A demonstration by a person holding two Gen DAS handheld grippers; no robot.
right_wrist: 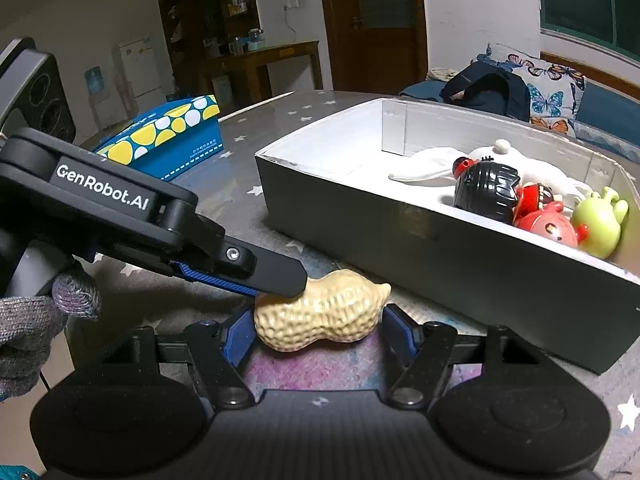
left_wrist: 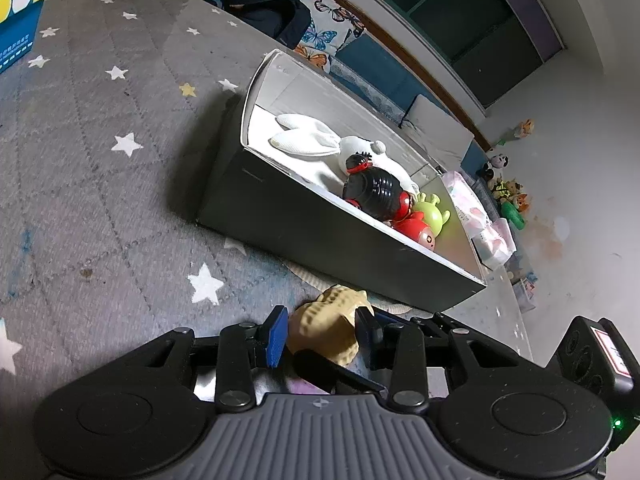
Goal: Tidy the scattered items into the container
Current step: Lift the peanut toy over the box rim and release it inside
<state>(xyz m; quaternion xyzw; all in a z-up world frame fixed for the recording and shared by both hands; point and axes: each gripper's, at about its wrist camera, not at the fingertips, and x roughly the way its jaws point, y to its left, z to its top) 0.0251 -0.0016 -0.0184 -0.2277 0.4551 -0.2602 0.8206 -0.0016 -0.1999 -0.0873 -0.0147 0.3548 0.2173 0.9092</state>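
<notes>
A tan peanut-shaped toy (right_wrist: 320,314) lies on the grey star-patterned mat just in front of the dark box (right_wrist: 360,216). My right gripper (right_wrist: 318,330) is open with its blue pads on either side of the peanut, apart from its ends. My left gripper (left_wrist: 322,330) also straddles the peanut (left_wrist: 326,326); its fingers (right_wrist: 276,276) reach in from the left and press on the toy's top. The box holds a white plush rabbit (left_wrist: 320,140), a black toy (left_wrist: 374,194), a red toy (left_wrist: 416,234) and a green toy (left_wrist: 434,216).
A blue box with yellow and white dots (right_wrist: 168,140) stands on the mat at the far left. A sofa with a butterfly pillow (right_wrist: 552,92) and a dark bag (right_wrist: 488,92) is behind the box. Small toys (left_wrist: 508,196) lie on the floor by the wall.
</notes>
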